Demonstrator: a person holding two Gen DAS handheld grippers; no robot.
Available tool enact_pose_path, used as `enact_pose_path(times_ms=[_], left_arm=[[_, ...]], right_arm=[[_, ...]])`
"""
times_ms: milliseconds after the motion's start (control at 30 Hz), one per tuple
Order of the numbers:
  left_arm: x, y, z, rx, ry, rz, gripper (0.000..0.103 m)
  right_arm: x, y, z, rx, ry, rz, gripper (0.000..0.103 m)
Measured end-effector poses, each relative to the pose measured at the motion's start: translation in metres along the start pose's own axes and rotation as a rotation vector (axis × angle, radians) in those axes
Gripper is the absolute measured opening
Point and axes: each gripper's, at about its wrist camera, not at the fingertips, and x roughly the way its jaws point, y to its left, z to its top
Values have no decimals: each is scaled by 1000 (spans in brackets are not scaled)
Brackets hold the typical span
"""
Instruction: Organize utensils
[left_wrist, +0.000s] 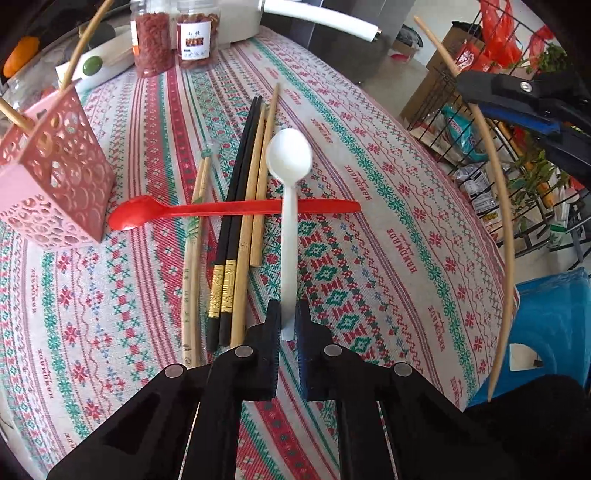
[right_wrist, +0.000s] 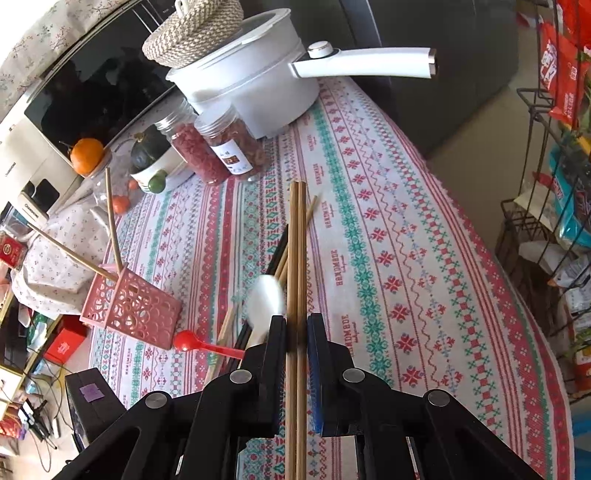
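At the far left of the left wrist view stands the pink perforated holder, tilted in the fisheye, with bamboo sticks already leaning out of its top. Just right of its base lies the red spoon, bowl toward the holder, its long handle running crosswise over the cloth-covered counter. Beneath that handle sits a bundle of loose chopsticks, pale bamboo and a black pair with gold bands, all lying lengthwise away from the camera. Next comes the white spoon, its handle crossing over the red one and running straight back into the left gripper, whose fingers are drawn in narrow on the handle's tip; the bowl points away, in line with the fingers. Whether the spoon is lifted clear of the counter I cannot tell.

Further right, the right gripper clamps a pair of bamboo chopsticks, held along its own axis with the tips forward.

I judge the holder lies to the left of both loads, and the left hand is nearer it, so the spoon likely swings left and tips upright to drop in.
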Motion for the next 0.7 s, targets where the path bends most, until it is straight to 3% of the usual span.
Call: enact_pose_path(times_ms=[133,400,700], left_arm=[[-46,8,-3,44,-104,-9,8],[-145,36,4,14,-403,-4,8],[-225,68,15,-58,-589,11,8]], right_arm=[[-5,6,1,-14,-21,10,9],[-12,18,2,-19,-61,31,9],[-29,41,9,-46,-168,78,9]])
